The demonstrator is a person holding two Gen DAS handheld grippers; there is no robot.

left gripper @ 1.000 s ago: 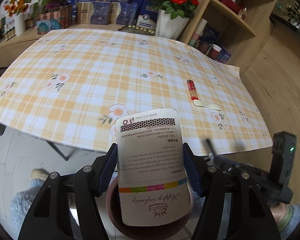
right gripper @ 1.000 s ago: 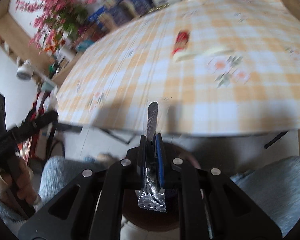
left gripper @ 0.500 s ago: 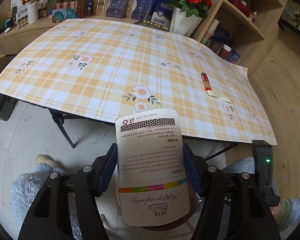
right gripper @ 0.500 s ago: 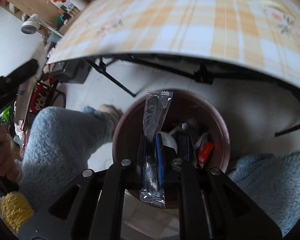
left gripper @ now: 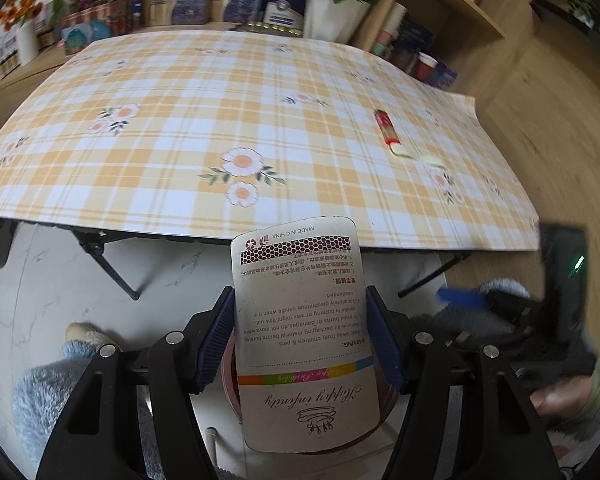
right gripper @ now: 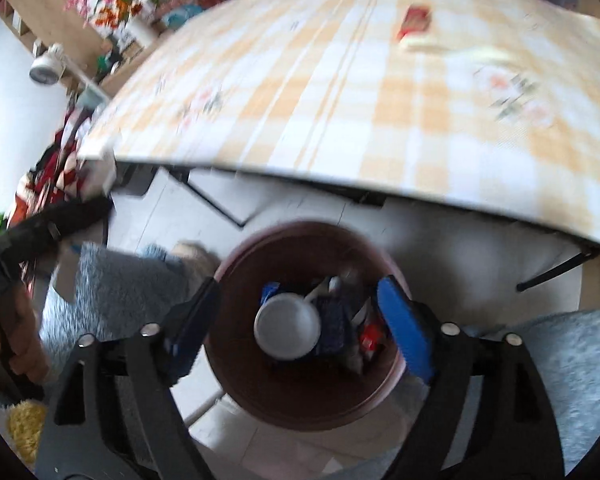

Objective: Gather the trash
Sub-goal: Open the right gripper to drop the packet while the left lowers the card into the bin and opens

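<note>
My left gripper [left gripper: 300, 336] is shut on a beige printed card [left gripper: 304, 320], held over the brown trash bin [left gripper: 230, 380] below the table edge. My right gripper [right gripper: 300, 320] is open and empty above the same bin [right gripper: 236, 364], which holds a white cup [right gripper: 287, 332], a blue wrapper and a red scrap. A red wrapper [left gripper: 386, 127] with a pale strip [left gripper: 416, 157] lies on the checked tablecloth at the right; it also shows in the right wrist view [right gripper: 414, 20].
The folding table [left gripper: 180, 120] has black legs [left gripper: 112, 272] near the bin. My knees in blue fleece [right gripper: 120, 288] flank the bin. Shelves, boxes and a flower pot [left gripper: 332, 12] stand behind the table.
My right gripper has opened and the silver wrapper it held is gone from its fingers. The left gripper still holds the card over the bin.
</note>
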